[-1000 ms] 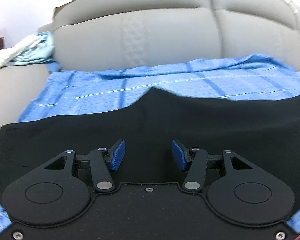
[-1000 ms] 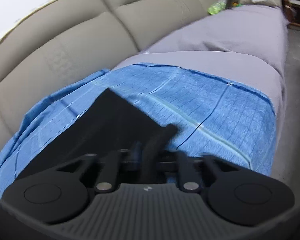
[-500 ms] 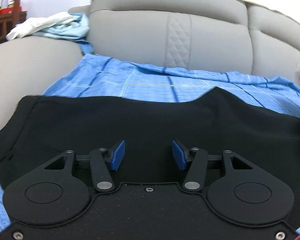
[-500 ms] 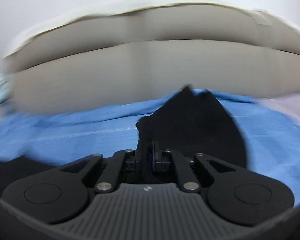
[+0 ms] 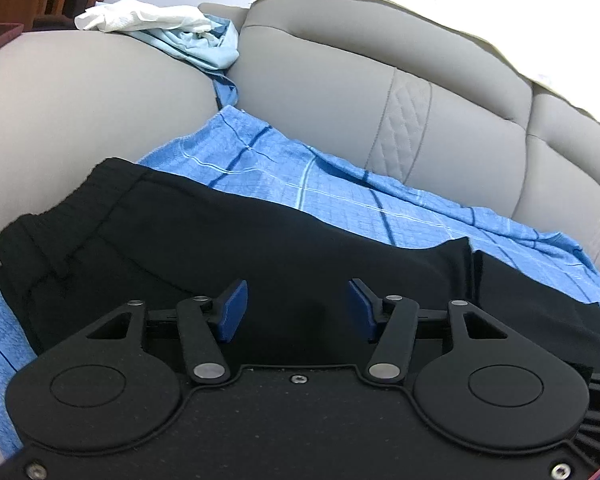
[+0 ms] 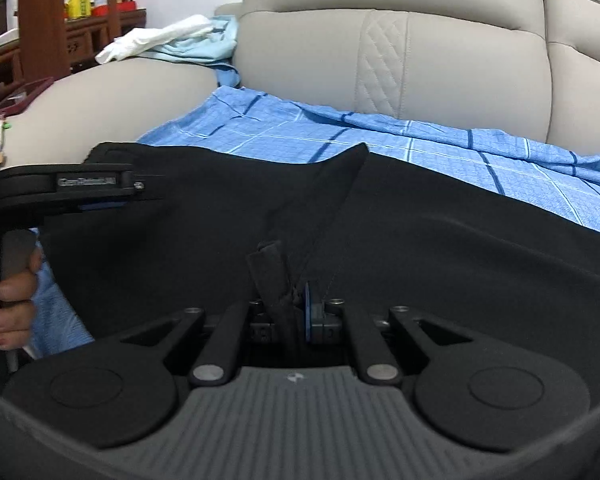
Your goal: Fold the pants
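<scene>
Black pants [image 5: 260, 236] lie on a blue checked sheet [image 5: 320, 184] spread over a grey sofa seat, the elastic waistband [image 5: 52, 216] at the left. My left gripper [image 5: 296, 308] is open and empty, low over the pants' near edge; it also shows in the right wrist view [image 6: 100, 196] at the left. My right gripper [image 6: 290, 308] is shut on a bunched fold of the pants [image 6: 272, 276], with the cloth [image 6: 420, 240] draped across the seat beyond it.
The sofa backrest [image 6: 420, 52] rises behind the sheet and the armrest [image 5: 80, 92] stands at the left. White and light blue clothes [image 5: 172, 28] lie on the armrest's far end. Wooden furniture [image 6: 40, 20] stands beyond.
My right gripper has carried the pants' end leftward over the rest of the pants. My left gripper has turned left towards the waistband and stays open.
</scene>
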The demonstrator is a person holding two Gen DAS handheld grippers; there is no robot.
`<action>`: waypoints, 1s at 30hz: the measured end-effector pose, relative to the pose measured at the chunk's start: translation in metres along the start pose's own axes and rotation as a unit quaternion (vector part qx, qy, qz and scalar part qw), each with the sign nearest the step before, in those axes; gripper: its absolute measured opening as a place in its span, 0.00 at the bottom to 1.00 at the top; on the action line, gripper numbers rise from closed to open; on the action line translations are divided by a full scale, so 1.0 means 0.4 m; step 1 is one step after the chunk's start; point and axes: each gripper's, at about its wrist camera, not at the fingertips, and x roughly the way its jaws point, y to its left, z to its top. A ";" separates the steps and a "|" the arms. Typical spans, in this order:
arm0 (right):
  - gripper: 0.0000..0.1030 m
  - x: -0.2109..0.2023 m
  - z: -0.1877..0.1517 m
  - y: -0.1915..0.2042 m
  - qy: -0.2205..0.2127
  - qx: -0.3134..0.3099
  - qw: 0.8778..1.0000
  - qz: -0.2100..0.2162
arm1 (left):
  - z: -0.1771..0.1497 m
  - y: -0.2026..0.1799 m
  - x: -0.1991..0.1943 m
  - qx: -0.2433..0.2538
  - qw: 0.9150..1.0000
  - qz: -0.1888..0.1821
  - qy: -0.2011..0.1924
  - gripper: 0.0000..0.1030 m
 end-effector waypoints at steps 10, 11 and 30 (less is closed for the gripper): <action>0.76 -0.035 -0.044 0.090 -0.005 -0.067 0.997 0.046 | -0.009 -0.036 -0.021 -0.003 0.999 -0.035 -0.015 0.53; 0.79 -0.046 -0.046 0.093 -0.009 -0.067 0.996 0.055 | -0.010 -0.042 -0.024 -0.001 0.999 -0.042 -0.018 0.53; 0.86 -0.333 -0.214 -0.325 -0.061 0.127 0.949 -0.283 | -0.180 -0.354 -0.103 0.130 0.981 -0.139 0.039 0.29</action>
